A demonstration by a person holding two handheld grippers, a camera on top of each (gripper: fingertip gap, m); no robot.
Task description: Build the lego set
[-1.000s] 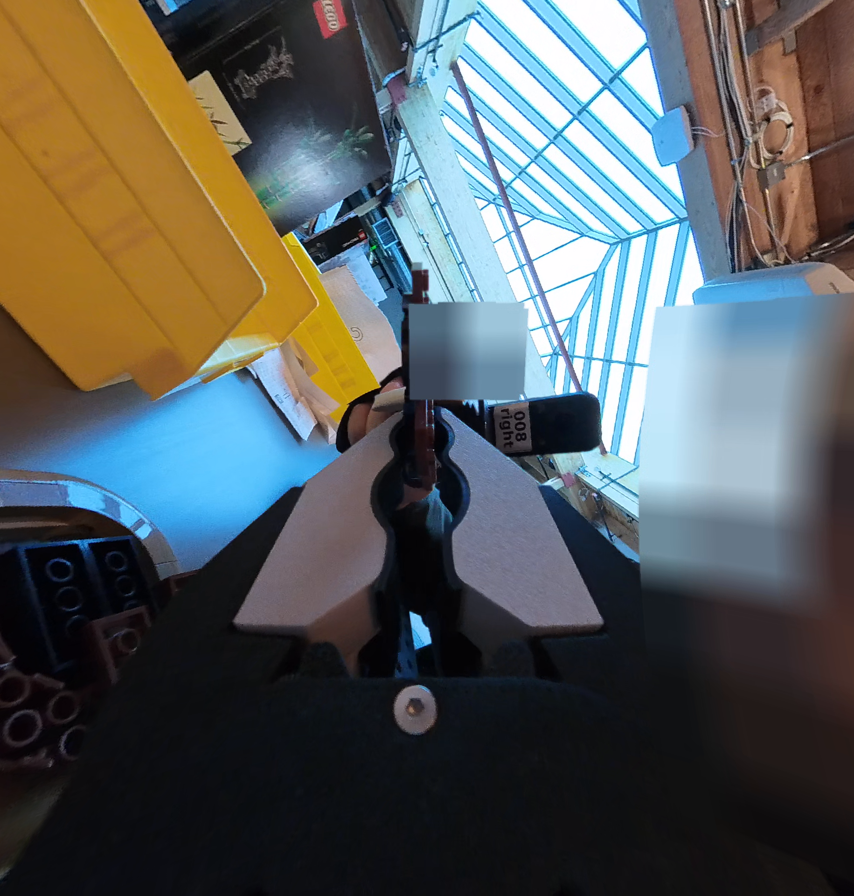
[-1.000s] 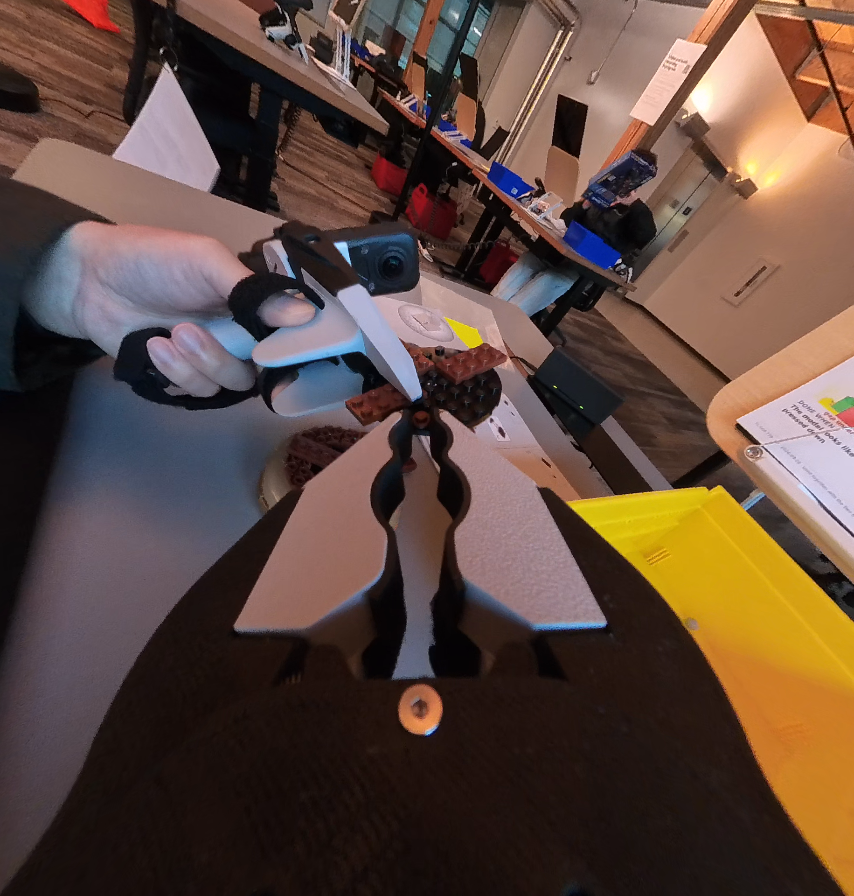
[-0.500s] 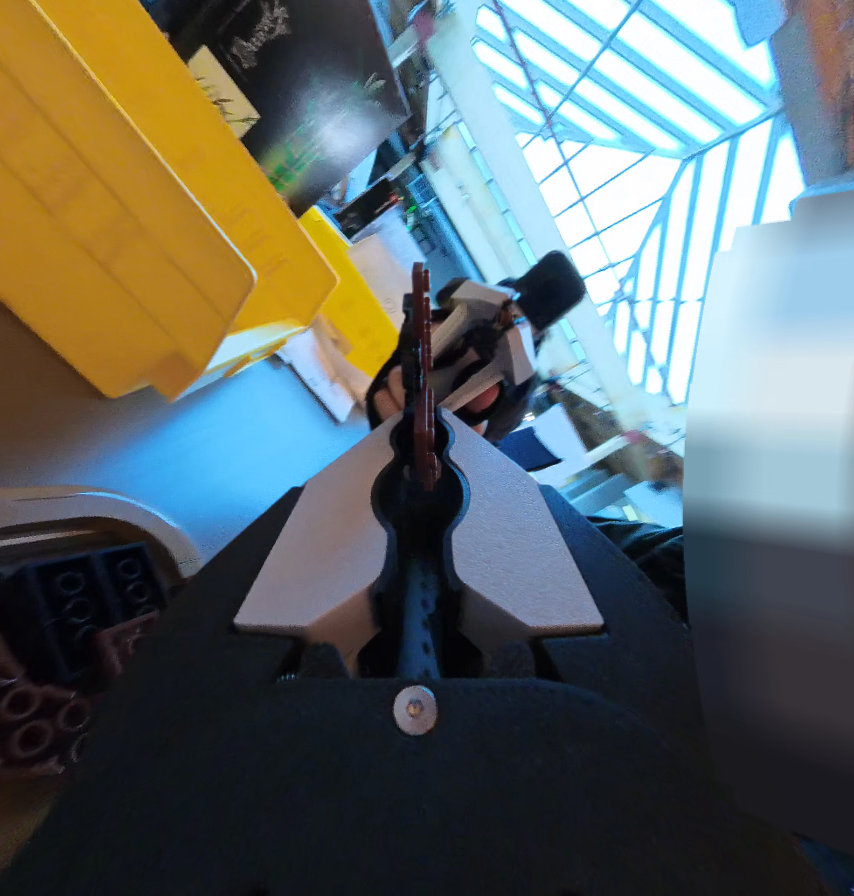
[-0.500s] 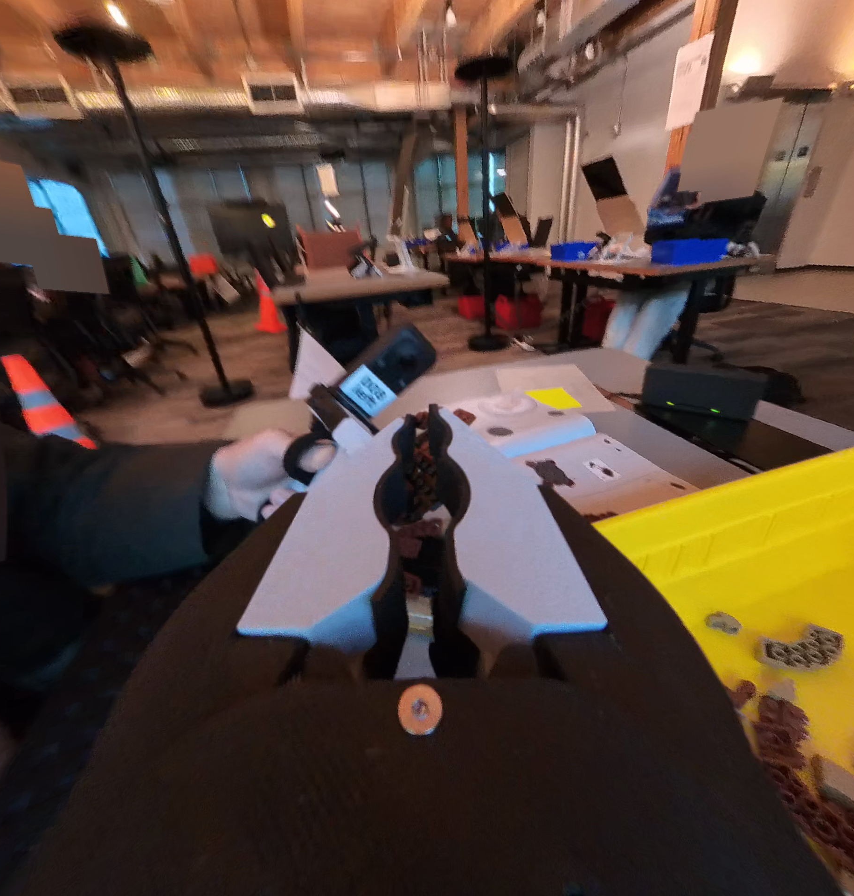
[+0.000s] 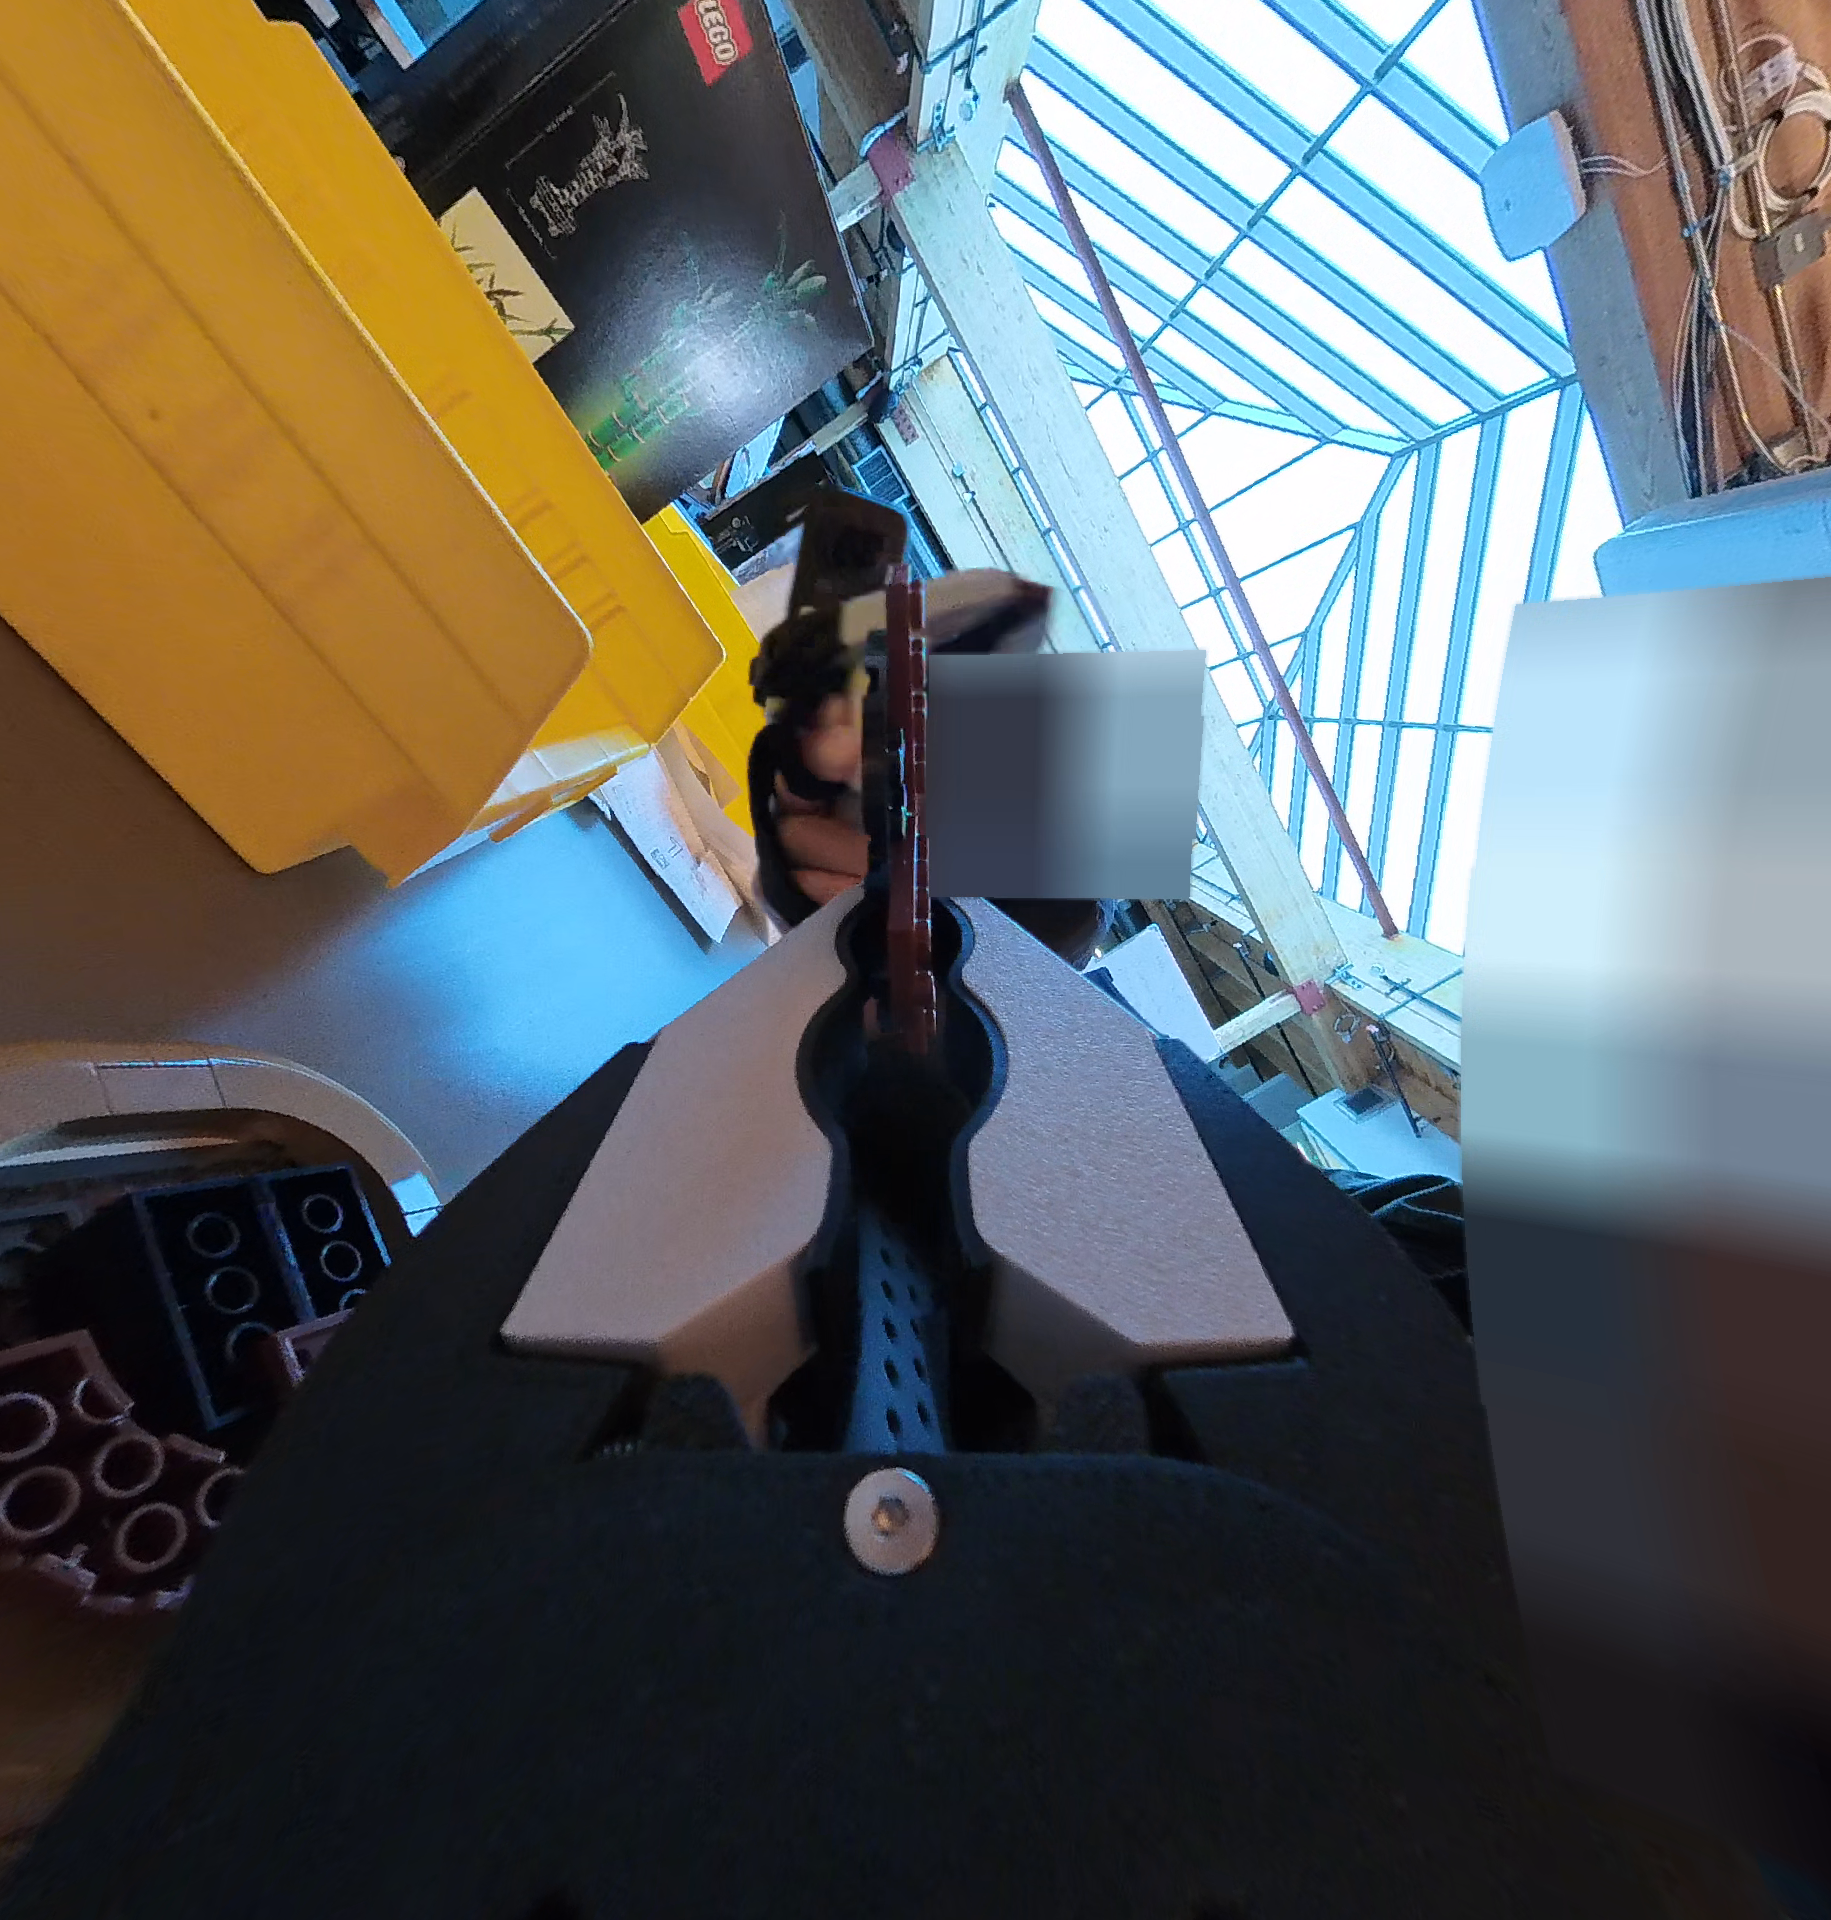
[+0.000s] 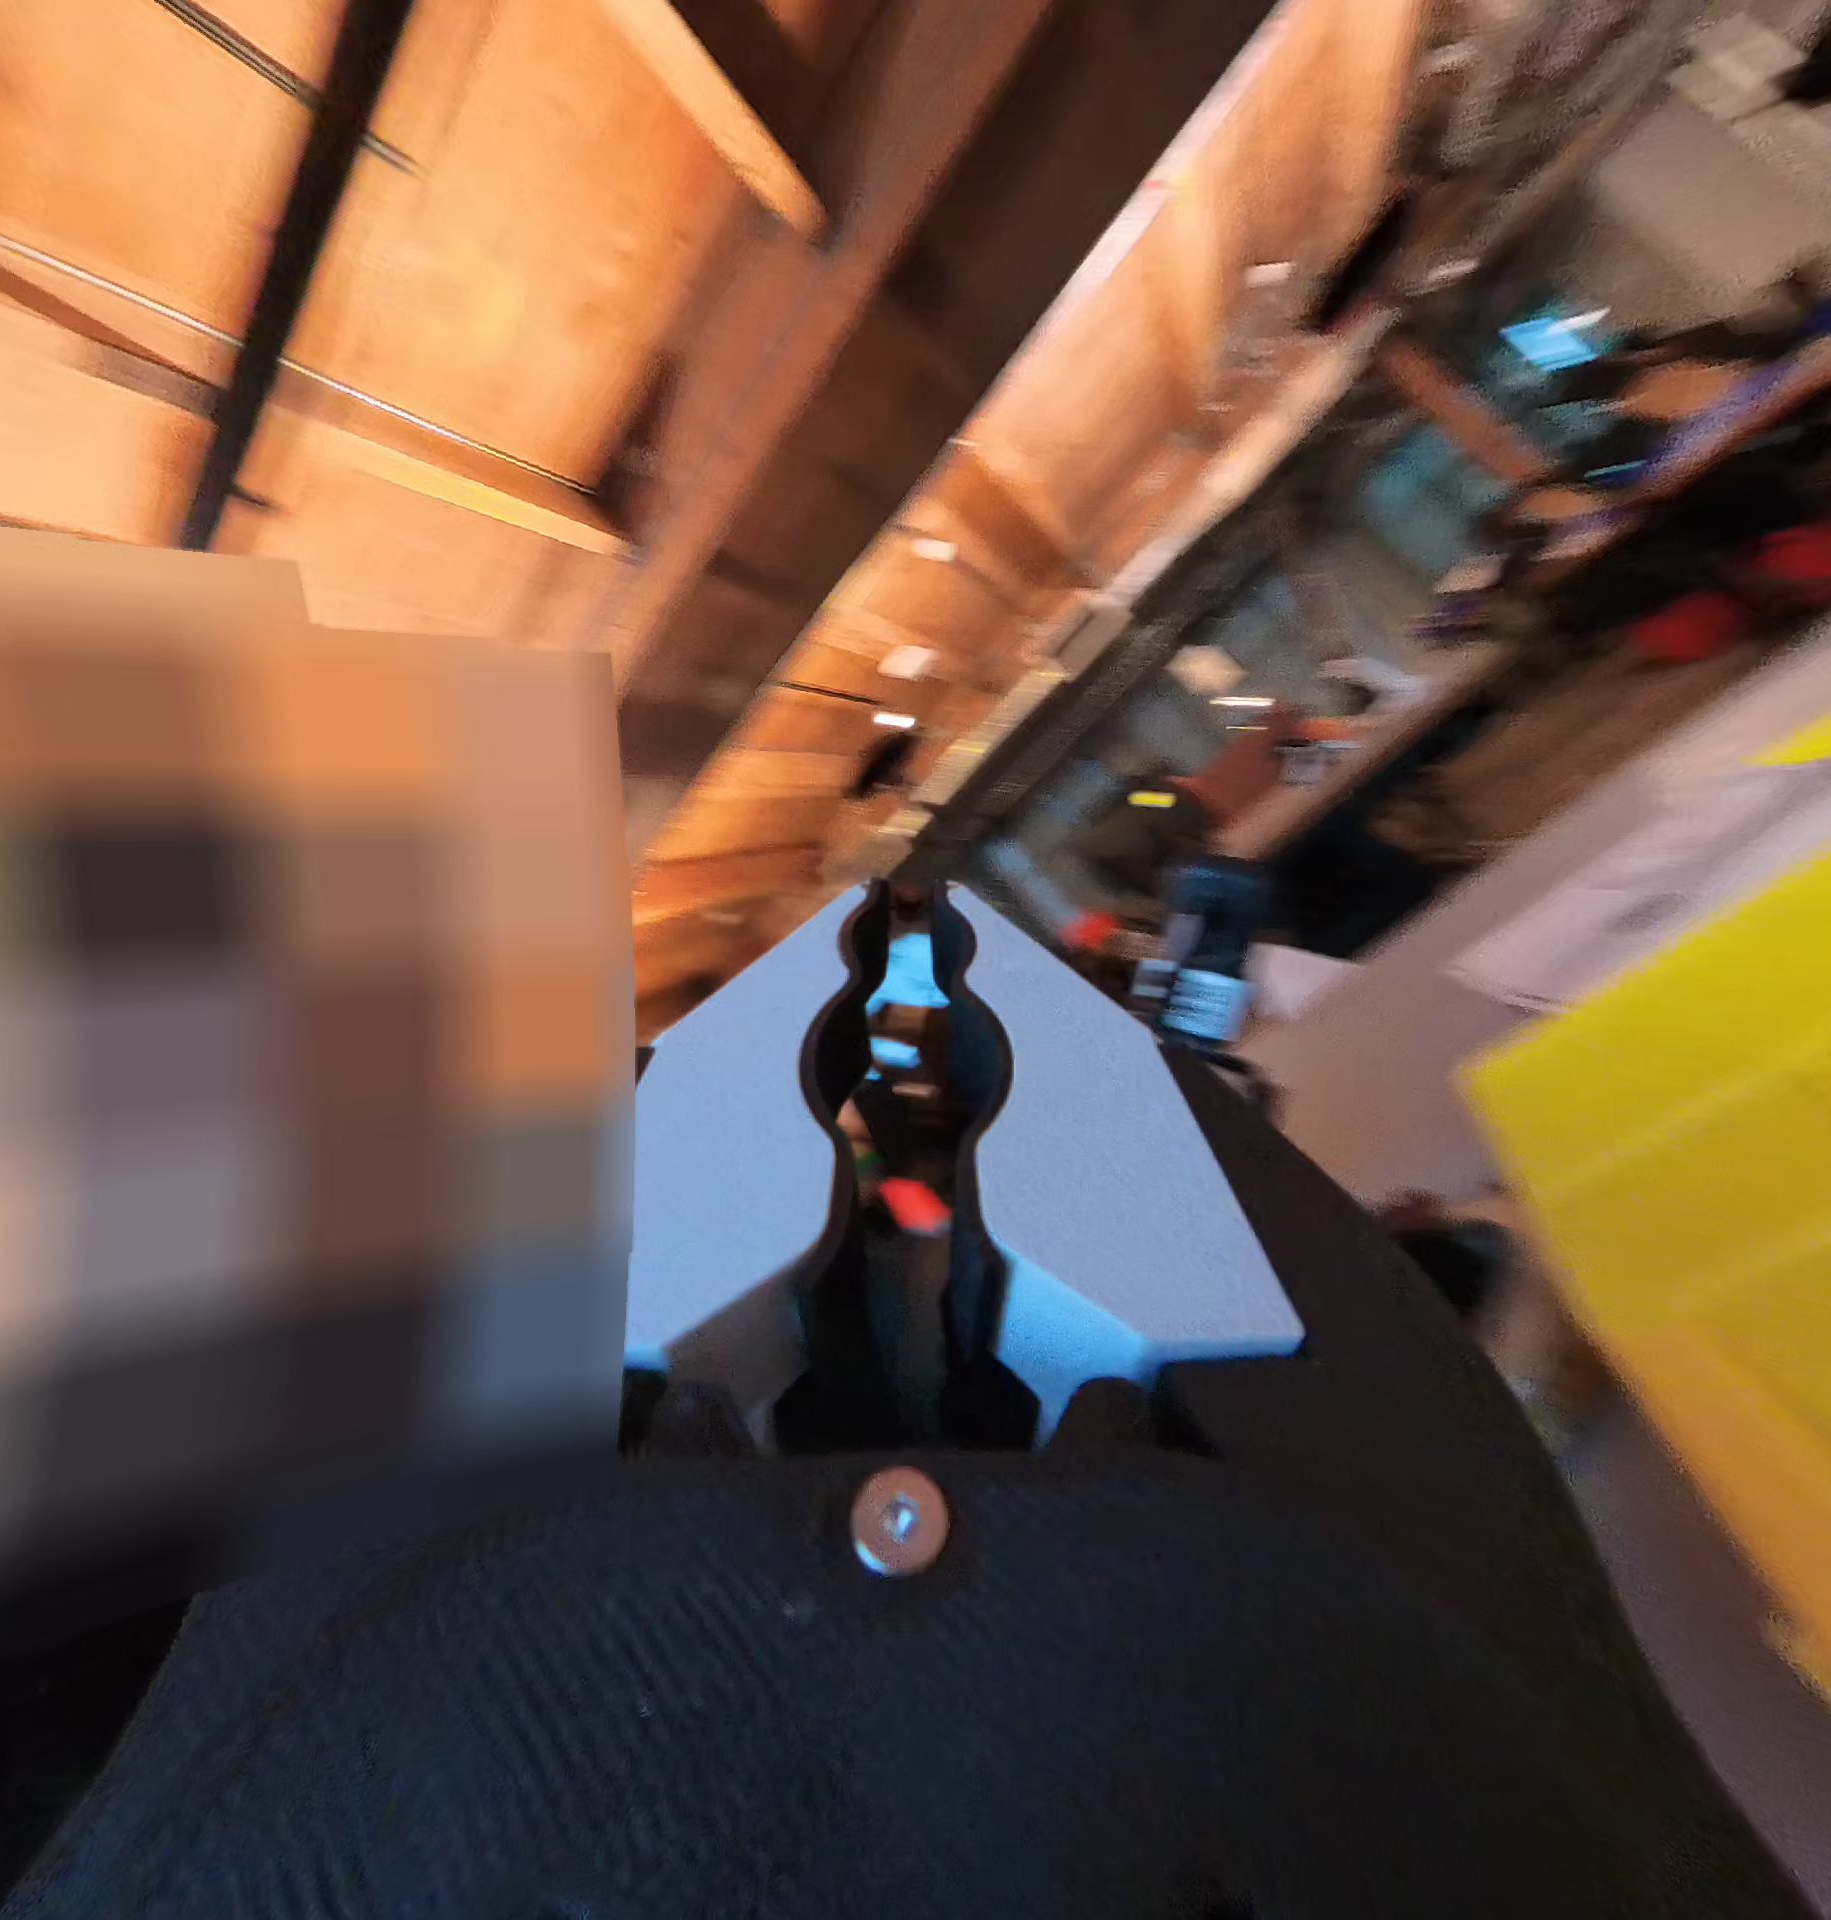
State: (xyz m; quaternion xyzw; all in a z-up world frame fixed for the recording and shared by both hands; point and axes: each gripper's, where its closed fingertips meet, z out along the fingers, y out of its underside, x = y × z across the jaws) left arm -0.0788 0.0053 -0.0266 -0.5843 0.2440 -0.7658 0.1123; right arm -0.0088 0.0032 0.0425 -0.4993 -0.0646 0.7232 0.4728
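Observation:
In the left wrist view my left gripper [image 5: 903, 920] is shut on a thin brown lego plate assembly [image 5: 906, 748], seen edge-on and standing up from the fingertips. Beyond it a hand holds the right gripper [image 5: 838, 623], just left of the plate's top. The right wrist view is badly blurred and points up at a wooden ceiling. My right gripper [image 6: 906, 902] has its jaws nearly together, with a small brown piece [image 6: 906, 894] pinched at the very tips. The assembly does not show in that view.
A round dish [image 5: 215, 1091] with black and brown bricks sits at the lower left. Yellow bins [image 5: 267, 468] and a black lego box [image 5: 662, 208] stand beyond the grey table [image 5: 371, 966]. A yellow bin [image 6: 1669, 1247] is at the right. Some 10 centimetres of space lies between my two pairs of fingers. Between my left fingertips and the round dish [image 5: 215, 1091] there is roughly 12 centimetres.
The right gripper has left the plate assembly and swung upward, so its view now faces the ceiling. In the left view it shifted from right to left behind the plate. The left grip is unchanged.

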